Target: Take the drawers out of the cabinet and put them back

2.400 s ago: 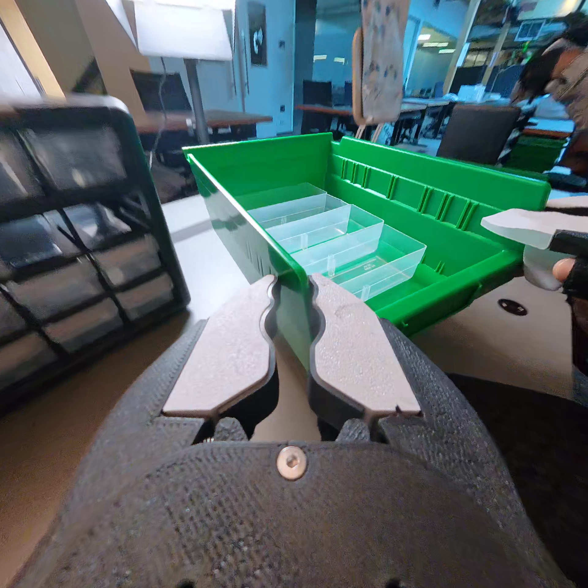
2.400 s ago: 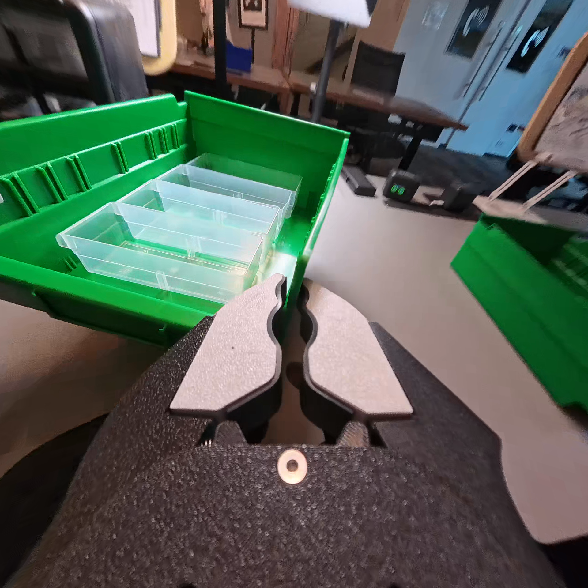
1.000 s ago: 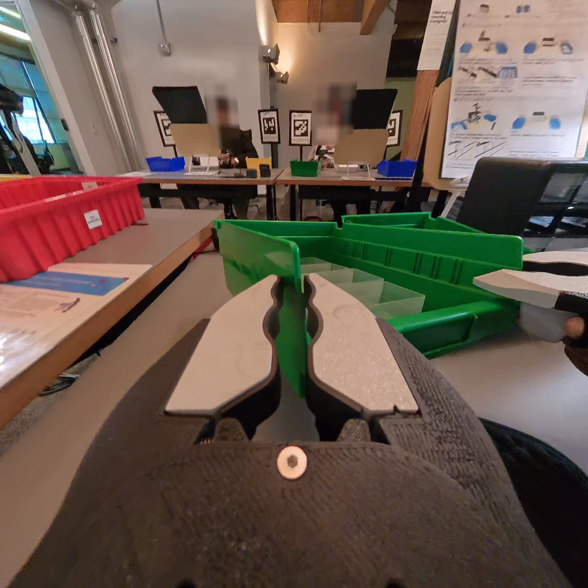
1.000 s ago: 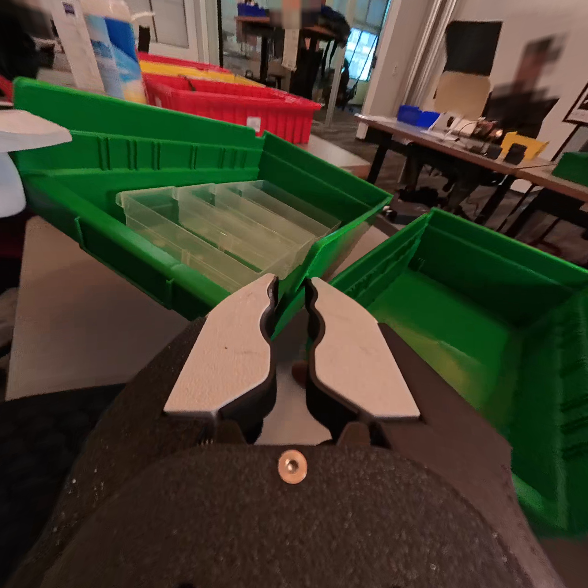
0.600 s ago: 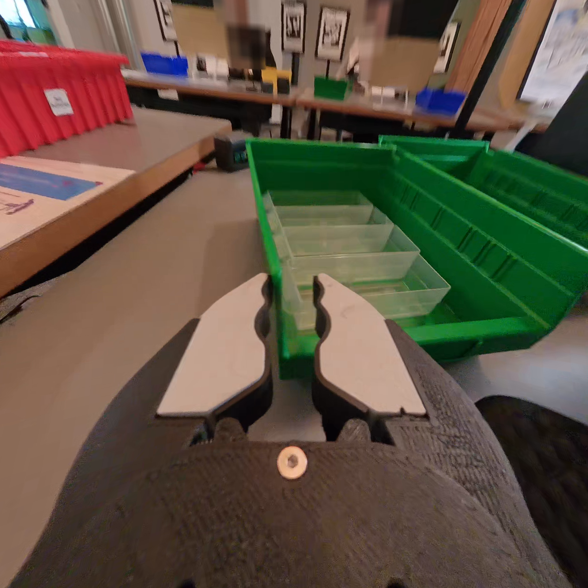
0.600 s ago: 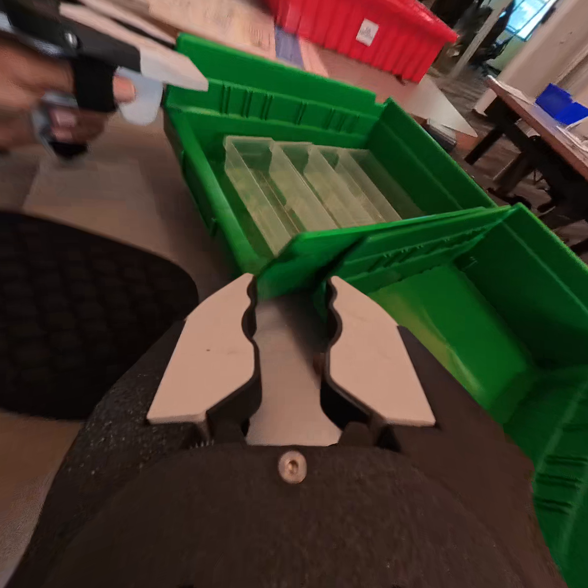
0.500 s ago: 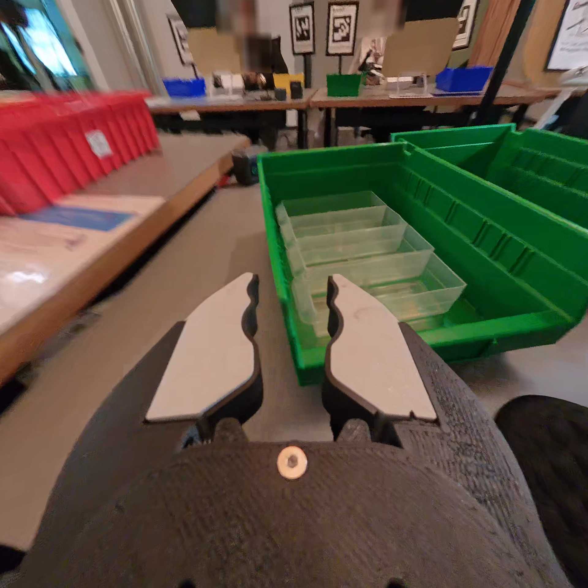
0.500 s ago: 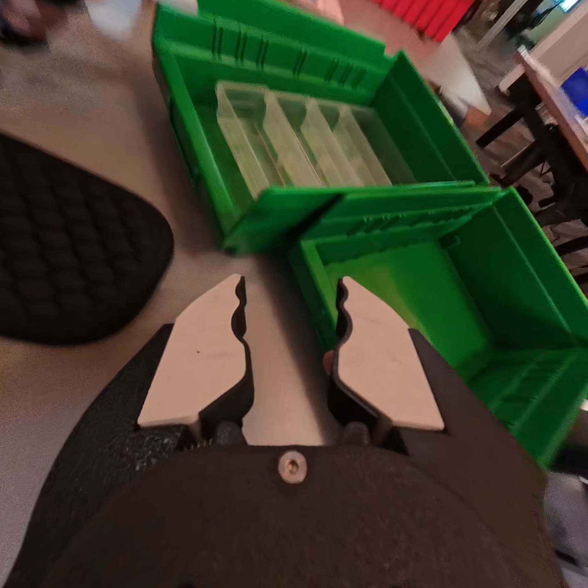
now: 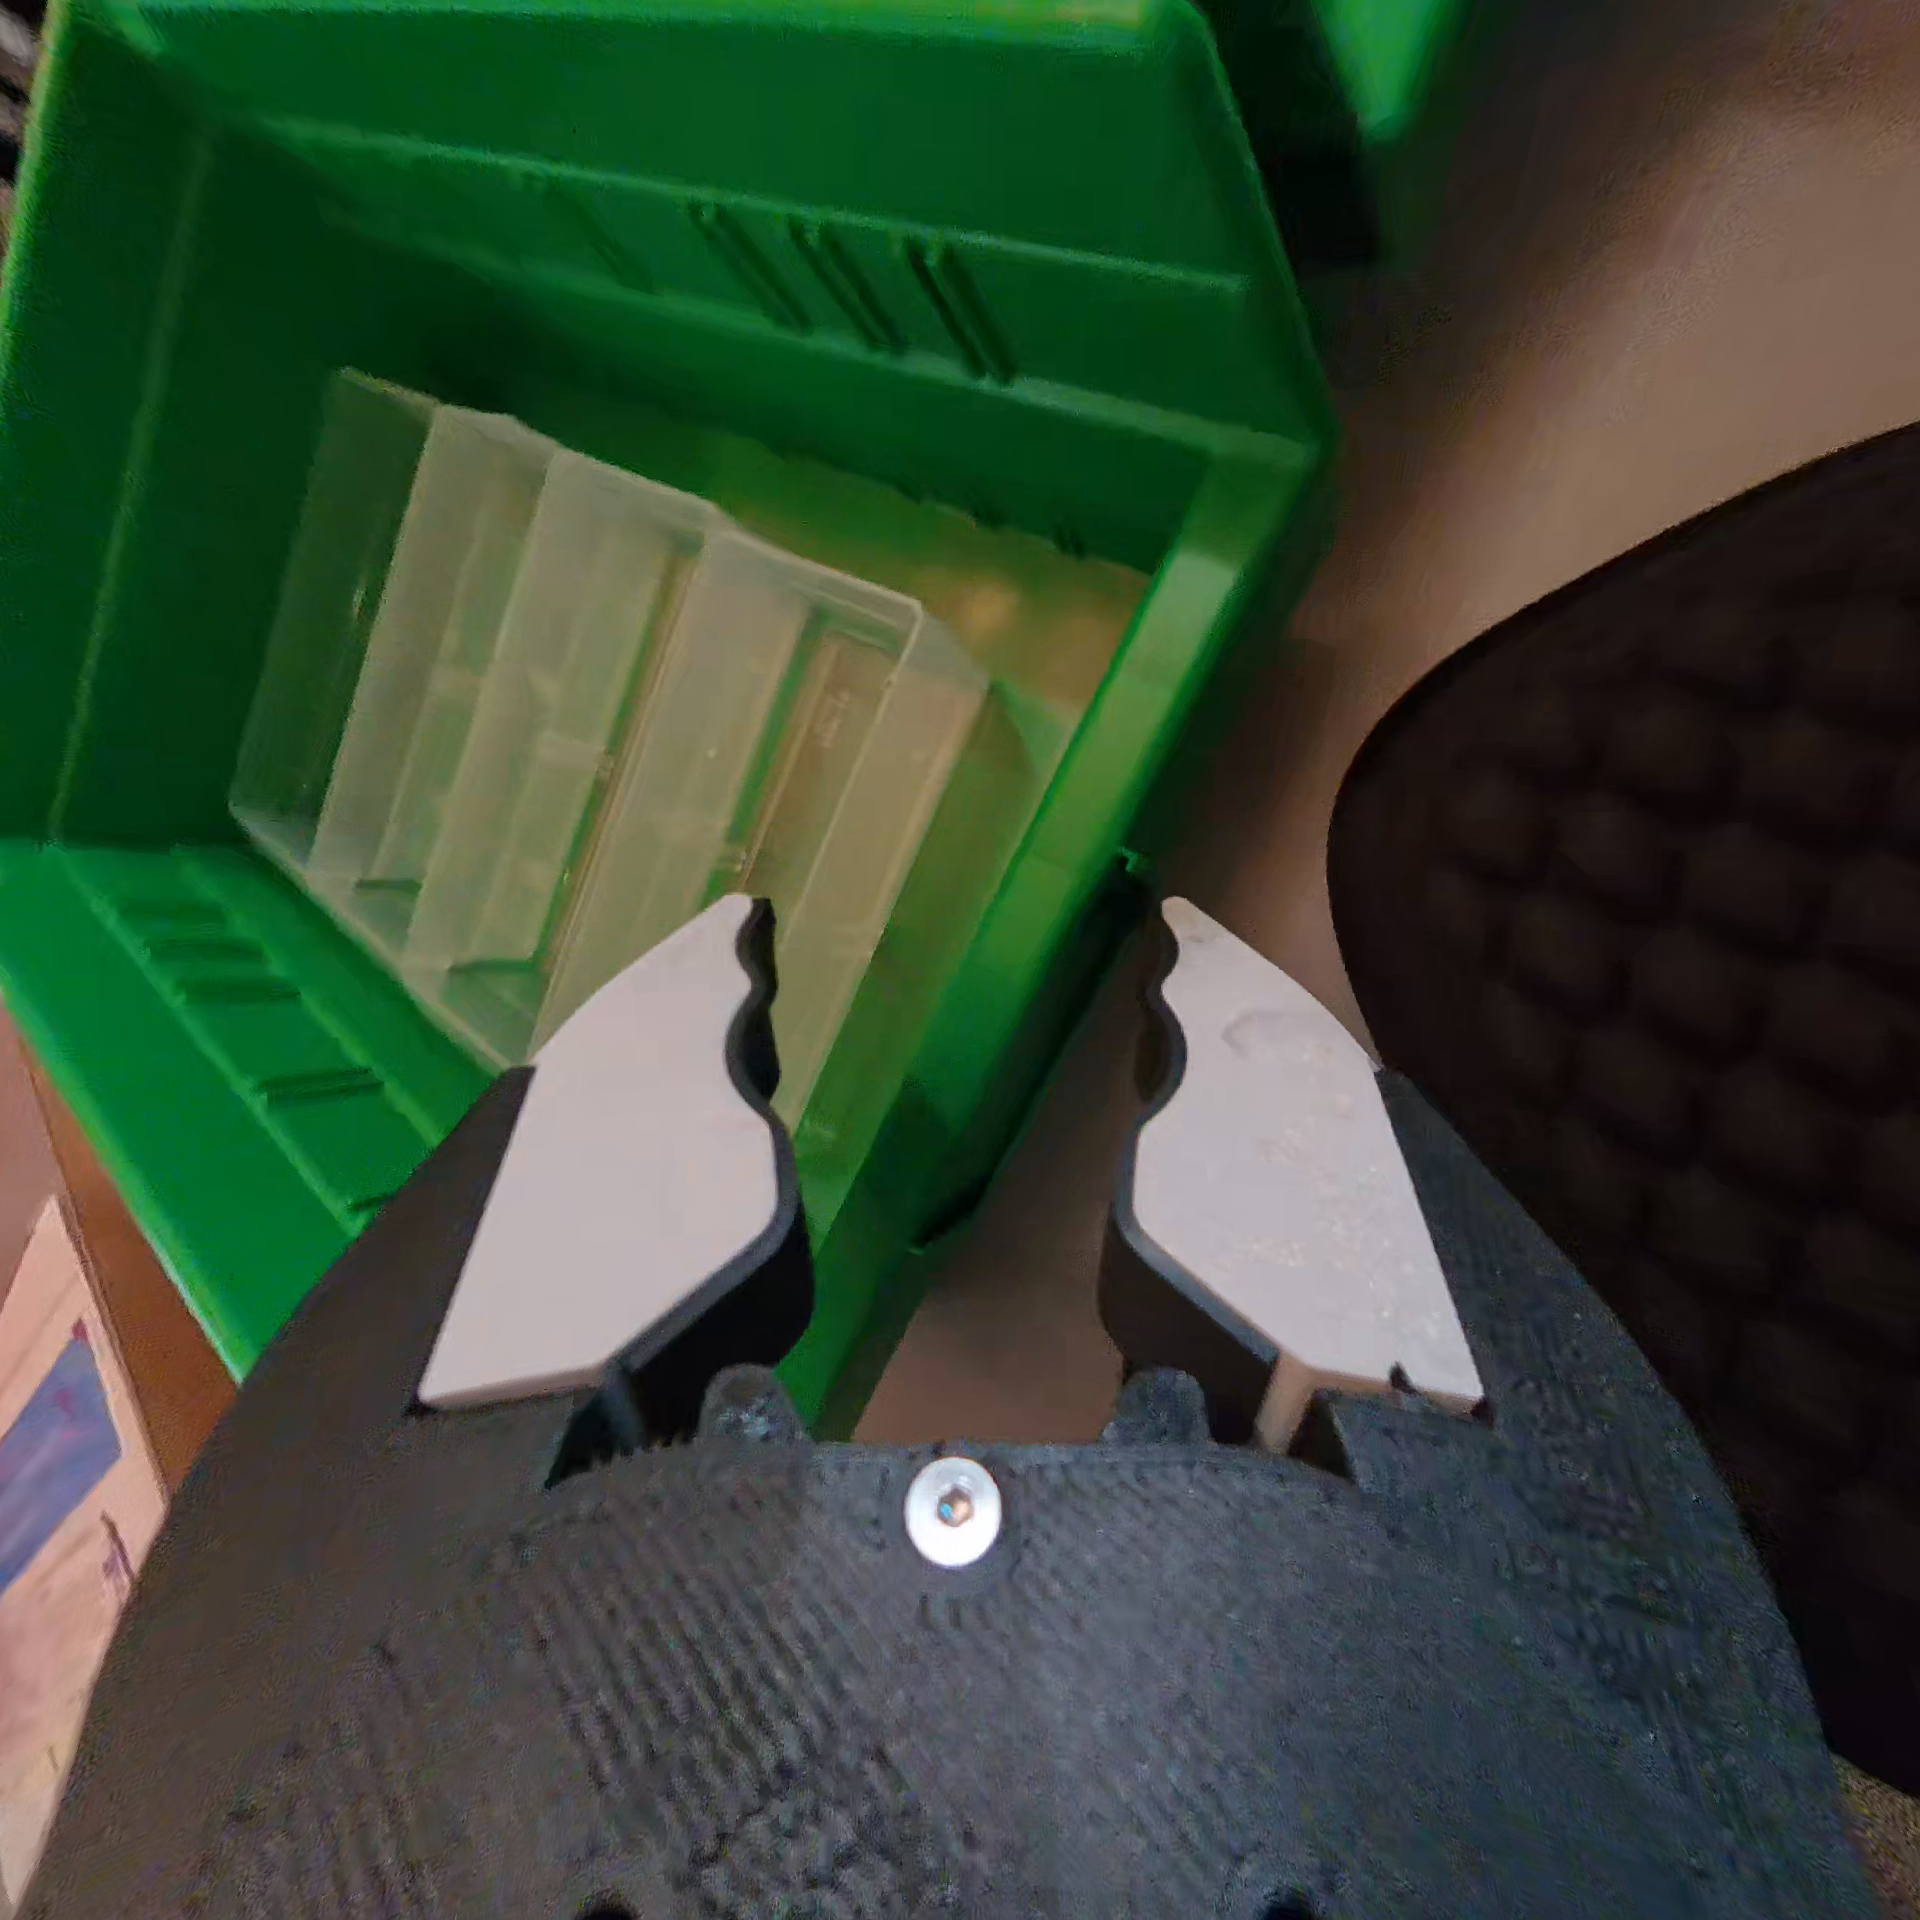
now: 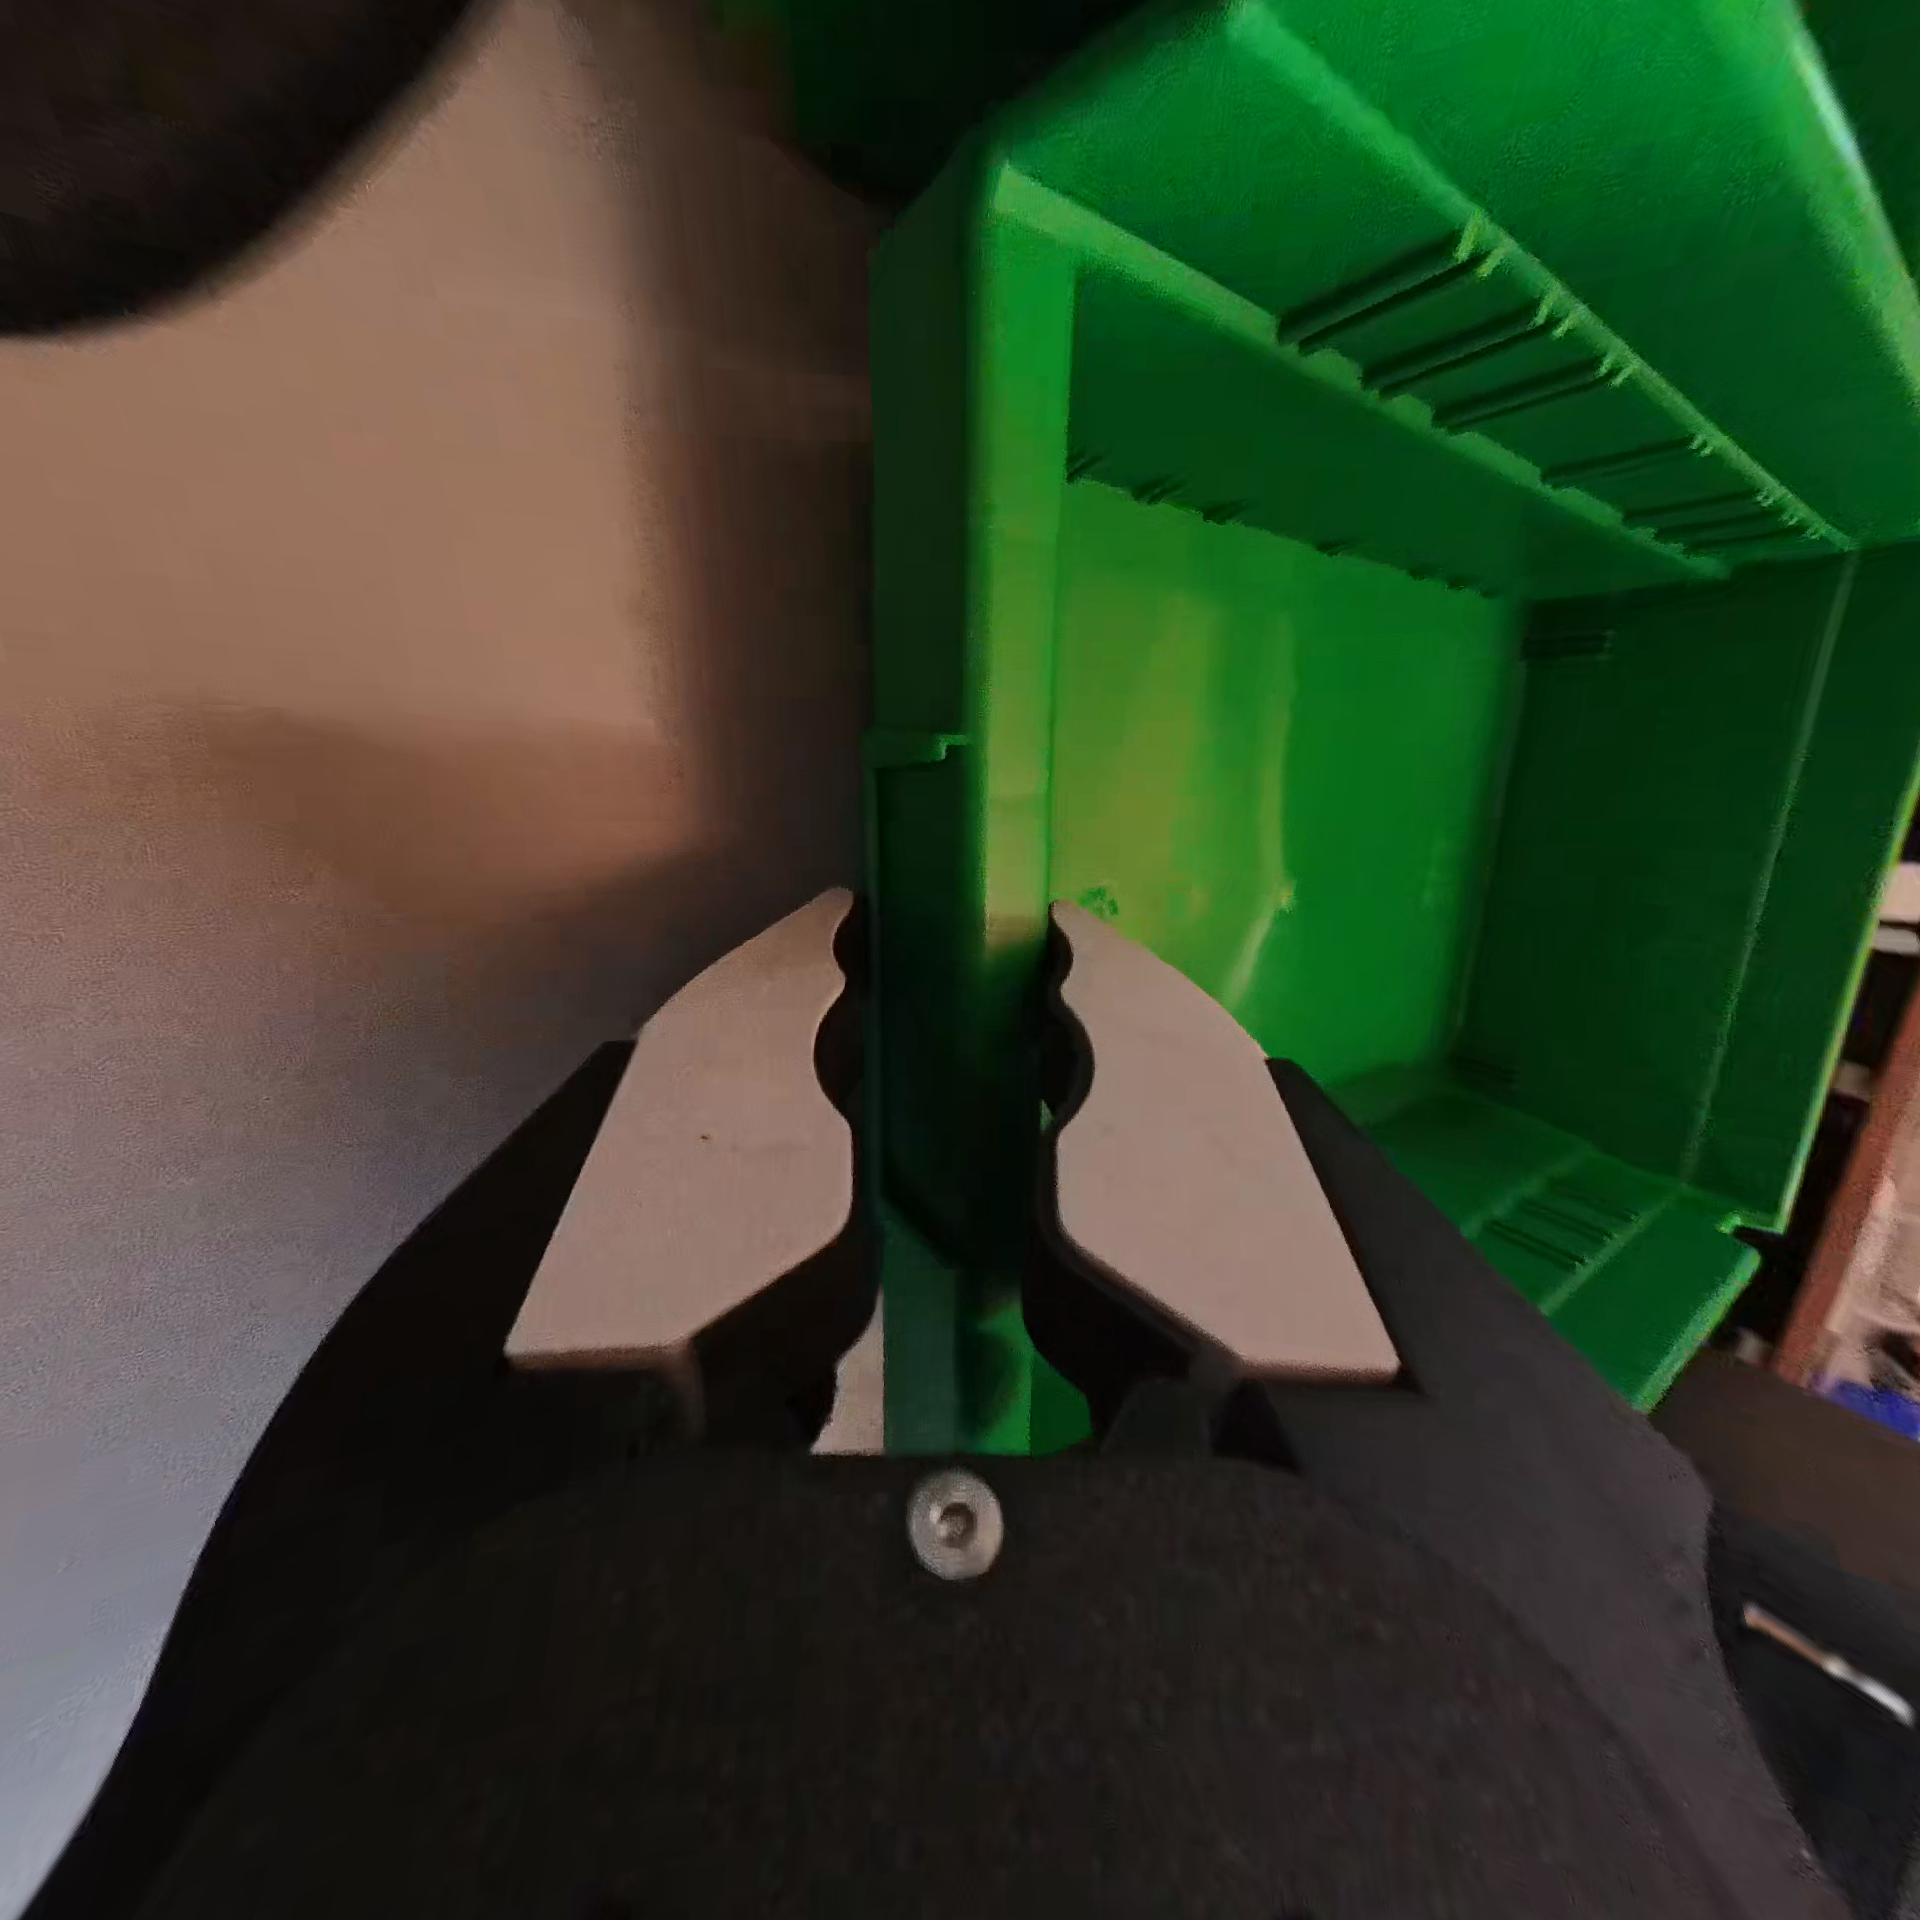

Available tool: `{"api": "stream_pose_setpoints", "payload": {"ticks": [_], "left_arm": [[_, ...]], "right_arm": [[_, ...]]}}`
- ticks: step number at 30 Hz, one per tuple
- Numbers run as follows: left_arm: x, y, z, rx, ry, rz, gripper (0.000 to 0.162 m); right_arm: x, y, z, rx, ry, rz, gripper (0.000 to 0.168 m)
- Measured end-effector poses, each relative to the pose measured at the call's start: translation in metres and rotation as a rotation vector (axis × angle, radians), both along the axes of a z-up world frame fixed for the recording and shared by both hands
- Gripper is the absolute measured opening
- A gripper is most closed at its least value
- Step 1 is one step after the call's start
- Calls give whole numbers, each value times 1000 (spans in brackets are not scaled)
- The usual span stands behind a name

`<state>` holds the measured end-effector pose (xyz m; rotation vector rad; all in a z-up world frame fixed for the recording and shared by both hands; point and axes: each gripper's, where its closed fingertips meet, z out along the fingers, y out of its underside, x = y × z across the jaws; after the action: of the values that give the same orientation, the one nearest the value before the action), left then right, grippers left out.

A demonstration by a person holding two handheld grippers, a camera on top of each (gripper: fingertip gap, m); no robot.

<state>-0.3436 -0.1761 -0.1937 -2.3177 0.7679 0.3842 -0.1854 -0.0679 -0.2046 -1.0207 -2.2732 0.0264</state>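
Several clear plastic drawers (image 9: pixel 582 665) lie side by side in a green bin (image 9: pixel 727 135) on the table. My left gripper (image 9: pixel 956 914) is open above that bin's near right wall: one finger hangs over the nearest drawer, the other over the table. It holds nothing. In the right wrist view a second green bin (image 10: pixel 1299 779) is empty. My right gripper (image 10: pixel 951 914) has its jaws closed on this bin's left wall, one finger on each side. The cabinet is not in view.
A black textured mat (image 9: pixel 1662 831) lies on the beige table (image 9: pixel 1558 260) right of the drawer bin; it also shows in the right wrist view (image 10: pixel 156 135). A printed paper (image 9: pixel 52 1455) lies at the lower left. The two bins stand close together.
Both grippers let go of the drawer bin after carrying it and setting it beside the empty bin. The left tilted down, wide open. The right moved to the empty bin and closed on its wall.
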Motion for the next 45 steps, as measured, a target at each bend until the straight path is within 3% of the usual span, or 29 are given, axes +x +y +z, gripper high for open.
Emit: {"api": "stream_pose_setpoints", "payload": {"ticks": [8, 14, 18, 22, 28, 39, 45], "left_arm": [[2, 1, -20, -131, 122, -101, 51], [14, 7, -23, -113, 131, -130, 38], [27, 17, -22, -93, 188, -168, 31], [44, 32, -23, -77, 158, -196, 30], [64, 50, -23, -75, 132, -214, 30], [88, 95, -23, -60, 130, -281, 31], [87, 127, -23, -41, 98, -279, 30]], "right_arm": [[122, -84, 61, -188, 12, 116, 31], [222, -128, 94, -320, 89, 34, 32], [280, -128, 120, -334, 166, -131, 32], [332, -95, 126, -195, 182, -414, 33], [386, -21, 103, 21, 123, -752, 33], [400, 153, 24, 200, 100, -815, 34], [399, 195, -8, 111, 36, -836, 32]]}}
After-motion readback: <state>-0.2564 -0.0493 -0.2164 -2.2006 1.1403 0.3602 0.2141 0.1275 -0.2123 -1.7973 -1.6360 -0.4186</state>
